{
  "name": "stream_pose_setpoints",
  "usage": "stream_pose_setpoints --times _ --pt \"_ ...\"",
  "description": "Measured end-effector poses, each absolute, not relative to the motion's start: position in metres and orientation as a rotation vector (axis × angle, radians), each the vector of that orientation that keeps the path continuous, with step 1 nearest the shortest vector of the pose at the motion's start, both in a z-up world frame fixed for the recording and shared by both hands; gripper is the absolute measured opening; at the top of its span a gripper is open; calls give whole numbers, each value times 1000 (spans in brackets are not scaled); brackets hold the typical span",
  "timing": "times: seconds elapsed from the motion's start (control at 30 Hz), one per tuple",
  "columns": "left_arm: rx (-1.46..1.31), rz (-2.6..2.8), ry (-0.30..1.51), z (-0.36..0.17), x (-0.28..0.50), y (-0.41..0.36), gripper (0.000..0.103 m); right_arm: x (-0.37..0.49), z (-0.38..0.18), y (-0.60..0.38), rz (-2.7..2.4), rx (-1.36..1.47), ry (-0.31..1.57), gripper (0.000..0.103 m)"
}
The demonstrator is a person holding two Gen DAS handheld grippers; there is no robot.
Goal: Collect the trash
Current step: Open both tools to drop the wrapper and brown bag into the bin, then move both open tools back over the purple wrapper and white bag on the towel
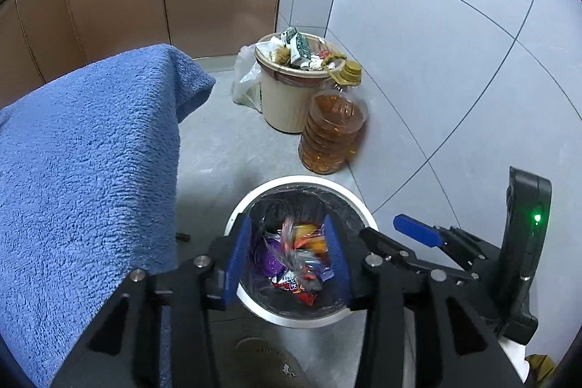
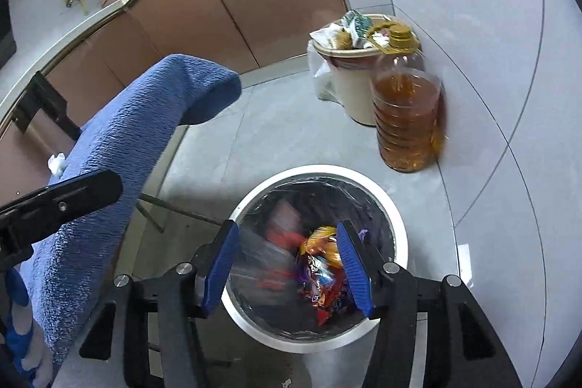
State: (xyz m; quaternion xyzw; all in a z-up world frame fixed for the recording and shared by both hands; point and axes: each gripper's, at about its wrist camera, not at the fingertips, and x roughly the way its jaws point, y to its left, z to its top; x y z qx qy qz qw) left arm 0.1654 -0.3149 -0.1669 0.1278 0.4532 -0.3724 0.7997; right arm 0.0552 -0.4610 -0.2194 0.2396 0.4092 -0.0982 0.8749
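1. In the left wrist view, the left gripper [image 1: 287, 257] is hanging over the white-rimmed bin [image 1: 354, 202], its blue pads standing partly apart with no pad pressing on anything.
2. Coloured wrappers [image 1: 298, 253], blurred, are showing in the gap between the pads, inside the bin's dark liner; whether they are falling or lying there I cannot tell.
3. The right gripper [image 1: 418, 230] is showing at the right edge, one blue finger reaching toward the bin's rim.
4. A blue towel [image 1: 87, 148] is draping over something on the left, and a full beige bin [image 1: 287, 97] is standing near the wall with an oil bottle [image 1: 333, 133] just beside it.
5. In the right wrist view, the right gripper [image 2: 287, 268] is pointing down over the same white-rimmed bin [image 2: 394, 217], its pads parted and gripping nothing.
6. Wrappers [image 2: 323, 279] are lying in the liner, with a blurred smear near the left pad.
7. The blue towel [image 2: 120, 148] is lying at the left, the oil bottle [image 2: 407, 119] and the beige bin [image 2: 353, 97] beyond.
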Motion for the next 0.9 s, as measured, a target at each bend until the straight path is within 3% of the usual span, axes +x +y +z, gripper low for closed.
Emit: stream_pose_setpoints --times 0.43,0.9 --pt "205 -709 896 -133 156 -267 41 44 -184 -449 -229 473 797 60" --pt "96 -474 654 -67 127 -148 41 32 -87 -365 -124 298 642 67"
